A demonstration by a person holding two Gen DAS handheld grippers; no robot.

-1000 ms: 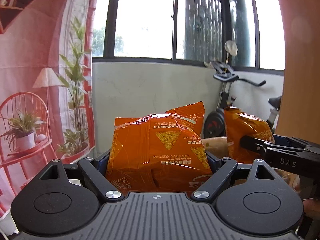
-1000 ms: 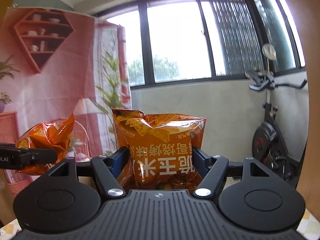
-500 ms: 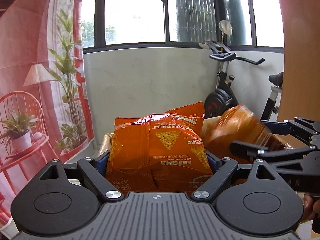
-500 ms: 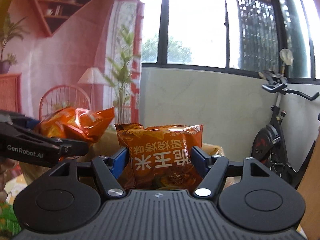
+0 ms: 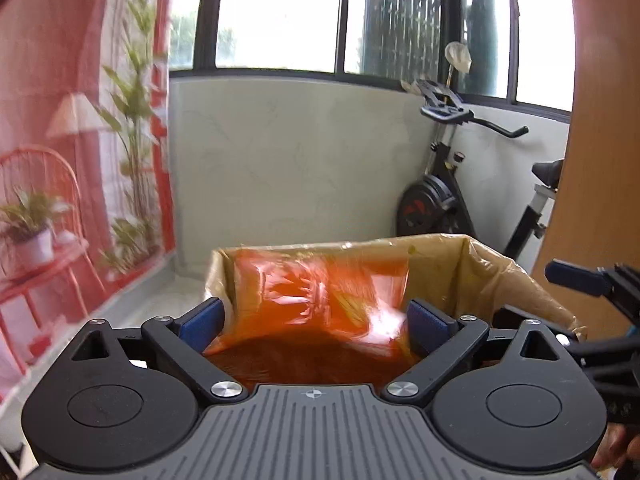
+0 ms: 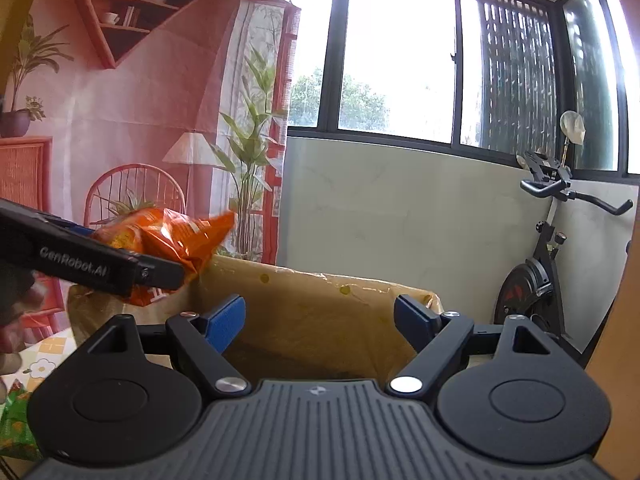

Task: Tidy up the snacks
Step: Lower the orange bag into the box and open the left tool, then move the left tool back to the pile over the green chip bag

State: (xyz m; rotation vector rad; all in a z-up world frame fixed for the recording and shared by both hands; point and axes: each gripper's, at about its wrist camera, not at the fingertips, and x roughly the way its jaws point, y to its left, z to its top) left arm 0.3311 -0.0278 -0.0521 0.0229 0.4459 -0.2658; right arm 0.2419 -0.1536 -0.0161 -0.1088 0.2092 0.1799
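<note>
While both grippers hang over the cardboard box [image 6: 320, 312], it makes sense that they sit side by side at its open mouth: the box looks like the place the snacks are being gathered into, so each hand brings its load to the rim and lets go there. The left gripper [image 5: 316, 320] has its jaws spreading apart, and the orange snack bag [image 5: 320, 300] sits between the blue pads [image 5: 202, 318], smeared with blur and low against the far wall of the box, so to my eye it is slipping free and not pinched; from the right wrist view the same bag [image 6: 168, 240] pokes out past the left gripper's black finger, above the near corner of the box. The right gripper [image 6: 320, 320] is also widening its jaws, and nothing lies between them: only the brown inner wall of the box shows in the gap. The bag is glossy orange foil, crinkled and puffed, with pale print I cannot read here and bright glints where the window light hits it. A green packet [image 6: 14, 424] lies on the patterned worktop [image 6: 48, 354] by the person's hand [image 6: 12, 320]; I judge it may be next. An exercise bike [image 6: 536, 280] stands behind.
</note>
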